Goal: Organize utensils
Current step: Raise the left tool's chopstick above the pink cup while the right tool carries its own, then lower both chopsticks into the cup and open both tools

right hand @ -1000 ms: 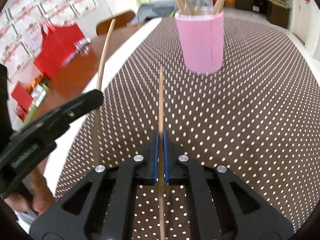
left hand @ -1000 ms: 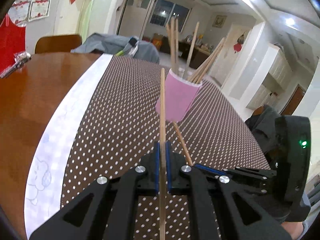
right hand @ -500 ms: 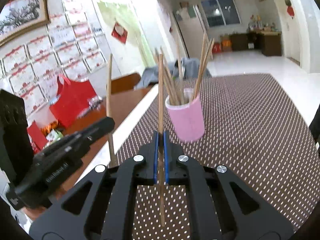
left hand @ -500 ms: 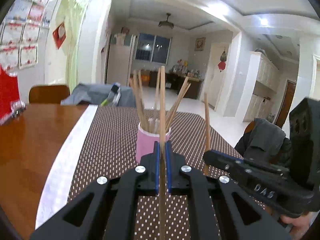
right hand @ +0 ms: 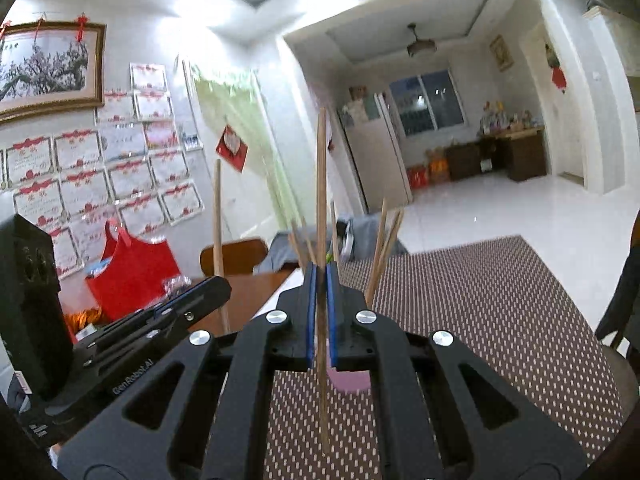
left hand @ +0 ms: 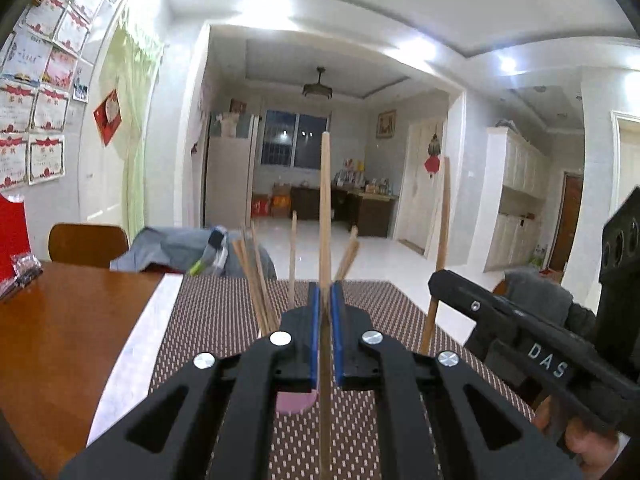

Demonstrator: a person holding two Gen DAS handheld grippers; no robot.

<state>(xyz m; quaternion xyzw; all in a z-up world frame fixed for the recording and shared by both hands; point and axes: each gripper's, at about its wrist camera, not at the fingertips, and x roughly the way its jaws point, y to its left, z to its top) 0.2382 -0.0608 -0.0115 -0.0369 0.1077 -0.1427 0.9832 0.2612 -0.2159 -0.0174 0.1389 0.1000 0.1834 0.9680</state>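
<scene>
Left wrist view, nearest first: the left gripper (left hand: 325, 312) has its jaws clamped on an upright chopstick (left hand: 325, 208); at 3 o'clock the right gripper (left hand: 452, 286) pinches another chopstick (left hand: 443, 216). Just beyond, partly hidden behind the jaws, the pink cup (left hand: 295, 402) of chopsticks stands on the dotted desk mat (left hand: 224, 312). Carrying step, I judge; next, each stick's lower tip must clear the rim, then release.
</scene>
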